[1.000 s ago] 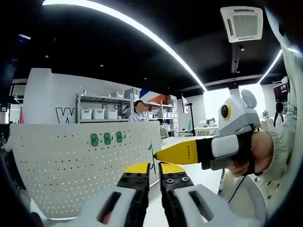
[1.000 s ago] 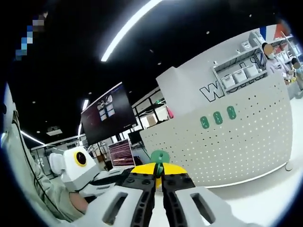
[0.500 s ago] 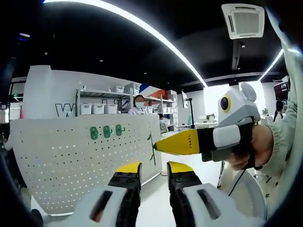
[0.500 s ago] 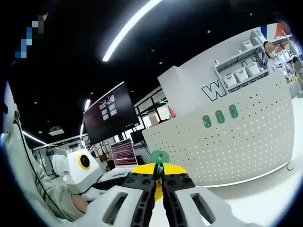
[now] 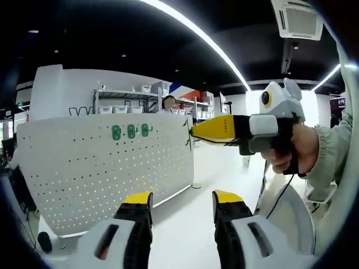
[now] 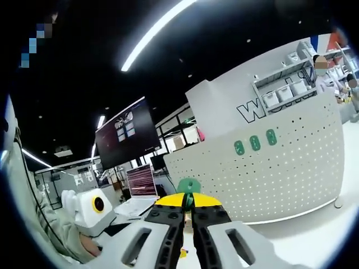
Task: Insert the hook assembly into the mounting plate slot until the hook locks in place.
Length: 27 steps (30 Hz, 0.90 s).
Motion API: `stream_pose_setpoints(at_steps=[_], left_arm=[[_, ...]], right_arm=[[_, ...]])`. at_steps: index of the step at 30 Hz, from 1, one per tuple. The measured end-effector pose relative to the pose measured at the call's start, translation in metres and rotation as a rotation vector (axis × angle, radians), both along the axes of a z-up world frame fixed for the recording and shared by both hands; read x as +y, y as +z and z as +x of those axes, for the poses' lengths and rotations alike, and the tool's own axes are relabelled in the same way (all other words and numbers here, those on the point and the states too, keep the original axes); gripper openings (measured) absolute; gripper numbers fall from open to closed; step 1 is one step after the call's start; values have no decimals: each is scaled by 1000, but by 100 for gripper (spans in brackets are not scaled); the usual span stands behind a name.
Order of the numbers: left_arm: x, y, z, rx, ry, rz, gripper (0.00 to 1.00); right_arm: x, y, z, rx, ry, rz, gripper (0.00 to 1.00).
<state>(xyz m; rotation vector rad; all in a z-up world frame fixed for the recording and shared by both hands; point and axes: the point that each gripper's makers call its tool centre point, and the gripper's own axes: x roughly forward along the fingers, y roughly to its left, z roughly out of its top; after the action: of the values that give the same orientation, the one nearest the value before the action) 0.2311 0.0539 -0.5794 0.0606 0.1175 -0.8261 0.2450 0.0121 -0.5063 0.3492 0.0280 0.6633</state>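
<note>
The white pegboard mounting plate stands upright on the floor, with three green hooks set in its top row. My left gripper is open and holds nothing; the plate lies beyond it. From the right, my right gripper reaches in with its yellow jaws pointing at the plate's right edge. In the right gripper view, my right gripper is shut on a green hook that sticks up between the jaws. The plate and its three hooks are ahead to the right.
A person's hand and pale sleeve hold the right gripper. The left gripper's white body sits at lower left. A dark monitor, shelving with white bins and a standing person lie behind the plate. Pale floor spreads to its right.
My left gripper's jaws have gone from nearly shut to wide open and dropped away from the right gripper's tip. The right gripper keeps its hold on the green hook.
</note>
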Motion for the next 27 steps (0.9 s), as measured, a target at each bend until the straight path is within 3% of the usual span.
stream_pose_setpoints(at_steps=[8,15,19,23,27], left_arm=[[14,-21,-12,57,31,21,45],[23,-16,-13,40,63,13,45],[30,-12,-12,28,86,0,45],[38,-14,-11,26,114,-3,44],[47,-17,-10,30,140,-10,44]], right_arm=[[-10,4,5,-10,-29,0,1],[-18,8,9,-32,-51,-26,1],[-32,13,18,-46,-85,-35,1],[-53,21,28,-108,-166,-122,1],[-71,29,39,-129,-217,-143,1]])
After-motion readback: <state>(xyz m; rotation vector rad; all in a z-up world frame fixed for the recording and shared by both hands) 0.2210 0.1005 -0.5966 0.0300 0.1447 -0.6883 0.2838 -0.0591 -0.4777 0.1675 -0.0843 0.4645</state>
